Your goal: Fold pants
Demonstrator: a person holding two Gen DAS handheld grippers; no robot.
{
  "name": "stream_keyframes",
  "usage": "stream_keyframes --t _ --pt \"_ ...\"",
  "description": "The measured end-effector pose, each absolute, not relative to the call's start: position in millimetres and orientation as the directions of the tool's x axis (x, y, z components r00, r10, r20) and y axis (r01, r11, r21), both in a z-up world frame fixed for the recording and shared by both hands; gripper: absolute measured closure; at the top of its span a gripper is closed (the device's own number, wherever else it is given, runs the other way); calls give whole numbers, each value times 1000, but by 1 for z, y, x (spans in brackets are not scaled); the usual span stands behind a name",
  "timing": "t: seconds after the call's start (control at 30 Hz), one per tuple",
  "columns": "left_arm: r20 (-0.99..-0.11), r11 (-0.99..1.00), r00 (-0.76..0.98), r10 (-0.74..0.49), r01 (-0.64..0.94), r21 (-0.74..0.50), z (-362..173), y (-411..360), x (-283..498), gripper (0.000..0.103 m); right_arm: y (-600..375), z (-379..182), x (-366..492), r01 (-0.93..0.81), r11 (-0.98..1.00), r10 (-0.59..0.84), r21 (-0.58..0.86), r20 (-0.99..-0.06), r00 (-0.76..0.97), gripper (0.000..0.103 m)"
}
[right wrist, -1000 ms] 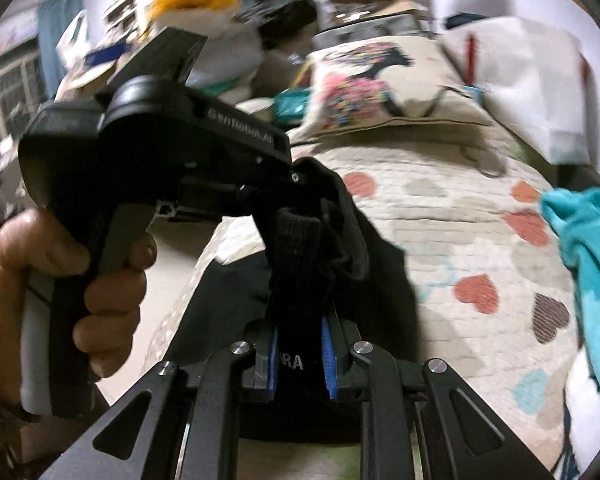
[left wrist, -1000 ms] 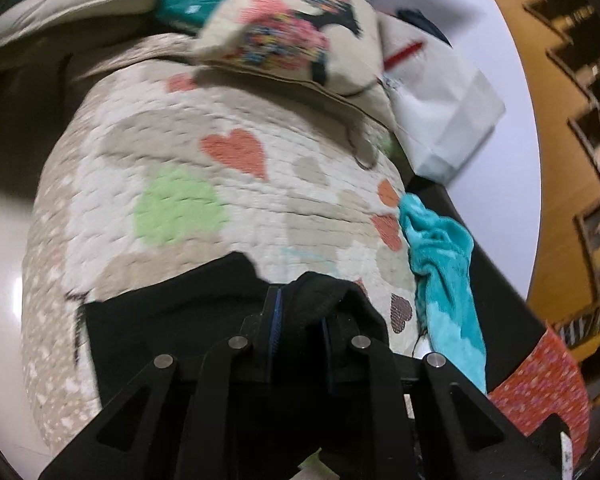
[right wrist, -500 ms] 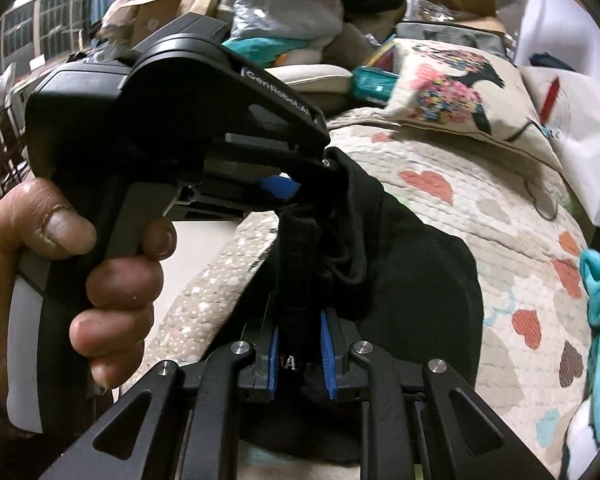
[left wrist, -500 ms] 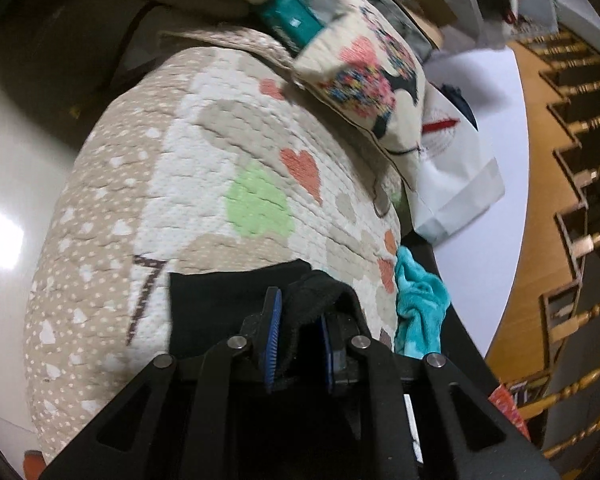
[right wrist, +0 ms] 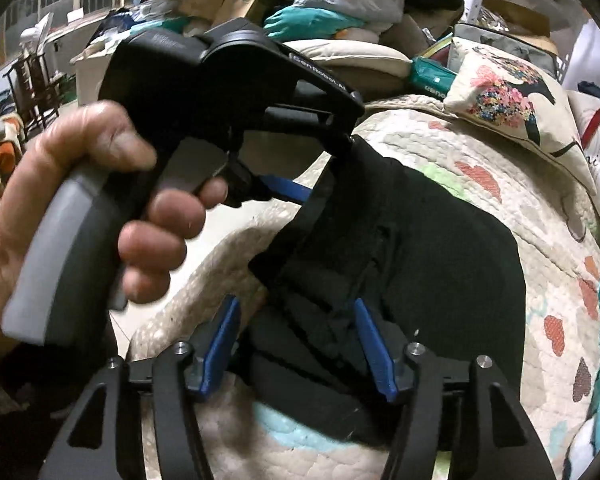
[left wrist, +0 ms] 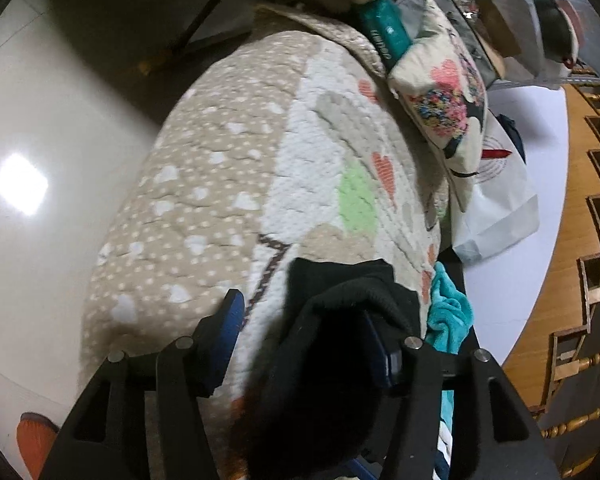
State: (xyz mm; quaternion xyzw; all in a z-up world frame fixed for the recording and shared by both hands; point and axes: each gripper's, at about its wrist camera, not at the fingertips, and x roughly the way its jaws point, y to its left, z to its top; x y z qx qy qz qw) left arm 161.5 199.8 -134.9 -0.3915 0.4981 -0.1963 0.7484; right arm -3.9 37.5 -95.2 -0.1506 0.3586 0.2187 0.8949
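Both claws have just been opening. Right claw [right wrist: 296, 340] stands with its blue pads apart, the black pants [right wrist: 440, 264] lying loose between them, gripped by neither pad. Left claw [left wrist: 304, 332] is likewise spread; a fold of pants [left wrist: 340, 320] drapes over its right pad, the other pad clear. A hand [right wrist: 84, 200] holds that left claw's handle. Pants lie on the heart-patterned quilt [left wrist: 228, 184]. Teal cloth [left wrist: 450, 316] sits beside them; farther off, a printed cushion [right wrist: 512, 96].
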Motion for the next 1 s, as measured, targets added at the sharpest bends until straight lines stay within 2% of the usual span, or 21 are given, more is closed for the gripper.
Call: stream_keyframes --t 0.17,0.3,0.43,0.5,0.63,0.73,1.0 --pt "-613 630 474 -631 -147 -762 -133 218 152 46 19 -89 -21 -508 858 307 -83 -709 635 37" --pt "-668 680 571 -478 -241 -693 -123 238 140 46 -9 -82 -37 -476 878 303 -56 -705 641 36" --pt "-613 738 665 -427 -135 -661 -88 229 128 44 -42 -80 -44 -404 915 287 -4 -697 657 36" --pt "-610 799 682 -403 -62 -597 -72 211 122 41 -51 -80 -42 -371 929 281 22 -695 662 36" --pt "-671 856 609 -423 24 -517 -74 169 121 38 -66 -80 -36 -321 939 313 123 -693 650 36" --pt "-769 874 478 -425 -6 -486 -102 149 129 38 -67 -80 -39 -304 947 284 100 -702 653 35" --pt "-782 834 425 -456 -103 -542 -118 160 130 32 -82 -86 -48 -286 942 321 174 -714 623 33"
